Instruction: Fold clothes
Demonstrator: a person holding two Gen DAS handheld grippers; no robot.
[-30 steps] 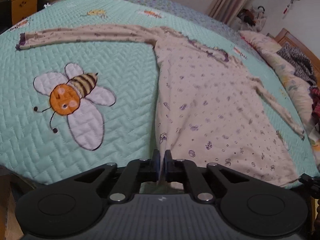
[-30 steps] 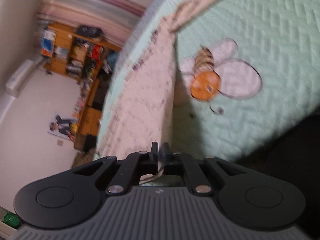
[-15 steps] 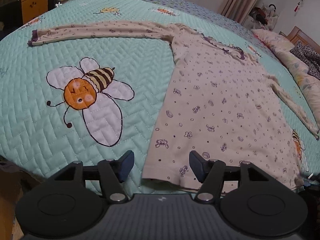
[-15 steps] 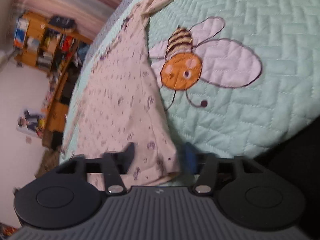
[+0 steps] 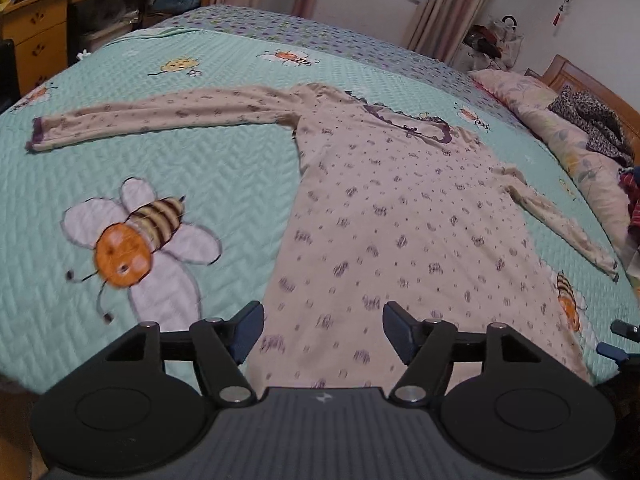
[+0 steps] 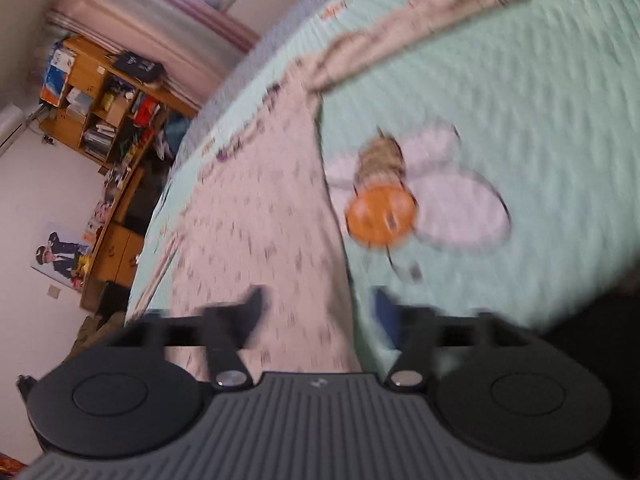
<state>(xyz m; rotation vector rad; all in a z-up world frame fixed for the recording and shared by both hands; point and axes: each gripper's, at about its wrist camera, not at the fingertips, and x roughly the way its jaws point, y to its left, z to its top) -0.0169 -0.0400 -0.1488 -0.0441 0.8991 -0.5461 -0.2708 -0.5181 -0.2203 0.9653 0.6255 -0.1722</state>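
A cream long-sleeved top with small purple prints and a purple-trimmed neckline lies flat on the bed, both sleeves spread out to the sides. My left gripper hovers over the hem's left corner, its jaws opening, and the pads are off the cloth. In the blurred right wrist view the same top runs away from the camera. My right gripper sits over the hem's right corner, its jaws opening too, with nothing pinched. One finger of the right gripper shows at the left wrist view's right edge.
A mint quilted bedspread with bee appliqués covers the bed. A pillow and dark clothes lie at the headboard end. Wooden desk and drawers stand past the bed's left side; shelves line the wall.
Both grippers were shut on the hem corners; they have let go and spread. The top now lies flat, and both grippers have pulled back and risen slightly.
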